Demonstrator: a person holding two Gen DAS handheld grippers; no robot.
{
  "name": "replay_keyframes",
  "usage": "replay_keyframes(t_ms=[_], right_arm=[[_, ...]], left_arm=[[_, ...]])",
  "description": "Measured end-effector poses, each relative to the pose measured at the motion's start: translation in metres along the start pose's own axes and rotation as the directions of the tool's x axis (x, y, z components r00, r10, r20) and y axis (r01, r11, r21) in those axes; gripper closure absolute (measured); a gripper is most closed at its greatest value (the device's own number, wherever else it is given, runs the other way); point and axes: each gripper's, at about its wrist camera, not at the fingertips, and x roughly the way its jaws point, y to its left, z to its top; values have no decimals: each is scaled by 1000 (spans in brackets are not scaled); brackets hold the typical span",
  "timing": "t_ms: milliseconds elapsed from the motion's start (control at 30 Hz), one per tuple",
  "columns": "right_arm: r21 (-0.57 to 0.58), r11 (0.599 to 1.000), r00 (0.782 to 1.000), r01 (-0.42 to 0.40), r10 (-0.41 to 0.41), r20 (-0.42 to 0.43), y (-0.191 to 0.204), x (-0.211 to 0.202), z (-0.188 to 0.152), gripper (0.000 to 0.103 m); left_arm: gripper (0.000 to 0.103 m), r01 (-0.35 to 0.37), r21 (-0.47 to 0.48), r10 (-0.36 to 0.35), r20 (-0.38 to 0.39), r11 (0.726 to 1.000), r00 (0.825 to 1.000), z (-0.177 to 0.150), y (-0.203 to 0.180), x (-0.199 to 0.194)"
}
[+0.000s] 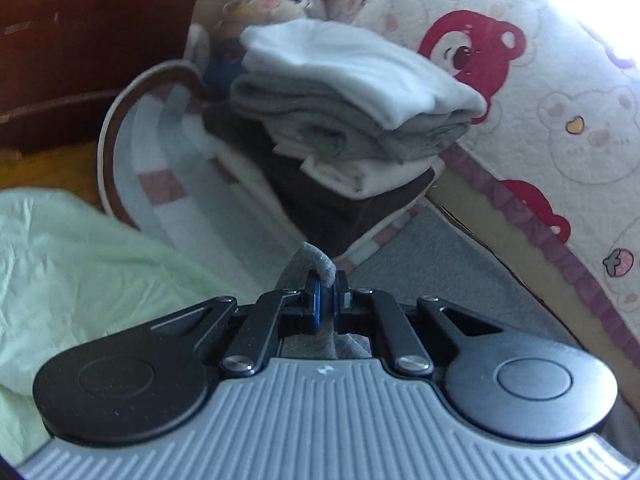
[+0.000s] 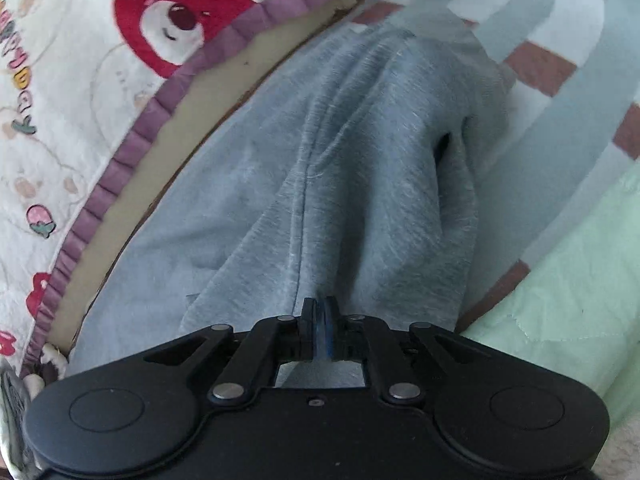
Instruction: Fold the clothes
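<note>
**Two grippers pinch the soft grey clothes**

In the left wrist view, a pale green sheet [image 1: 80,264] lies at the far left. Next to it is a striped blanket [image 1: 188,184] with pink squares. In the middle, the left gripper [image 1: 326,300] is squeezed together on a small hump of the grey garment [image 1: 320,264]. The cloth pokes up between its jaws. Behind it sits a pile of folded clothes [image 1: 352,112], white on top, then grey, white and dark brown. At the far right is a bear quilt [image 1: 560,120] with red bears on it.

In the right wrist view, the same quilt is at the left. The grey garment spreads across the middle, lying on the striped blanket just beside the quilt's purple edge. The right gripper [image 2: 320,320] is pinched together on a fold of it, and the cloth pulls up in long ridges toward the jaws. The green sheet is at the right.

The grey cloth looks soft, thick and floppy, probably light. It will likely bend and sag, not break. It seems best to hold it at an edge or corner, one on each side, so it hangs flat for folding.
</note>
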Motion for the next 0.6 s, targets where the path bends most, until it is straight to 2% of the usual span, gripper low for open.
replay_keyframes(t_ms=[100, 133, 167, 267, 367, 400, 433, 467, 500, 567, 600], right_arm=[[-3, 999, 999, -36, 36, -19, -1, 0, 1, 92], [-18, 999, 998, -51, 50, -25, 3, -1, 0, 88], [-33, 997, 998, -65, 64, -30, 7, -2, -2, 78], [-63, 996, 998, -58, 57, -18, 16, -4, -2, 58], [-18, 1000, 1000, -17, 17, -5, 12, 6, 3, 45], [9, 1000, 1000, -1, 1, -4, 11, 14, 6, 45], [37, 999, 1000, 15, -15, -4, 10, 21, 10, 46], [31, 999, 1000, -7, 7, -4, 11, 28, 13, 66], [8, 999, 999, -49, 49, -4, 11, 34, 15, 93], [-77, 986, 986, -149, 154, 58, 16, 22, 16, 94], [-78, 966, 961, -248, 255, 109, 13, 6, 17, 94]], left_arm=[[98, -6, -4, 6, -16, 1000, 1000, -1, 4, 3], [98, -9, 0, 9, -19, 1000, 1000, -2, 4, 3], [98, -12, 5, 12, -22, 1000, 1000, -2, 4, 3], [98, -20, 16, 21, -28, 1000, 999, -5, 3, 5], [98, -24, 26, 25, -30, 999, 999, -5, 1, 6], [98, -23, 27, 24, -29, 999, 999, -5, 1, 6], [98, -22, 30, 22, -27, 999, 999, -5, 1, 5], [98, -20, 34, 21, -25, 999, 999, -4, 0, 4], [98, -21, 39, 22, -21, 999, 1000, -2, 0, 2], [98, -24, 50, 25, -13, 998, 1000, 1, -2, -3], [98, -19, 50, 19, 0, 999, 1000, 4, -3, -7]])
